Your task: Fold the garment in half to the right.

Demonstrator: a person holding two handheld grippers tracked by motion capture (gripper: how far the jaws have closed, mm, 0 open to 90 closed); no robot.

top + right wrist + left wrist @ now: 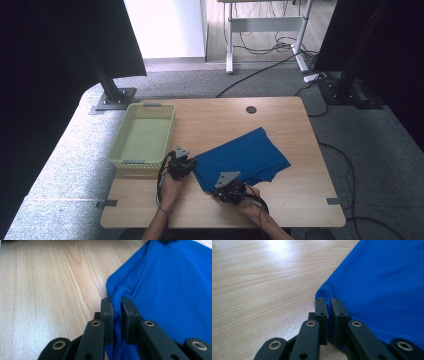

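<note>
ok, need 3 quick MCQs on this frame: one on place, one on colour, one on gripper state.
1. Where does the basket sit on the table?
A. left side
B. right side
C. near edge, centre

2. What colour is the cloth?
A. red
B. blue
C. white

3. How are the two grippers set?
A. both open, off the cloth
B. one open, one shut
C. both shut on cloth

Key: 1 A, the high view shows it left of the cloth. 2 B, blue in every view. 3 C, left gripper and right gripper each pinch fabric between closed jaws.
</note>
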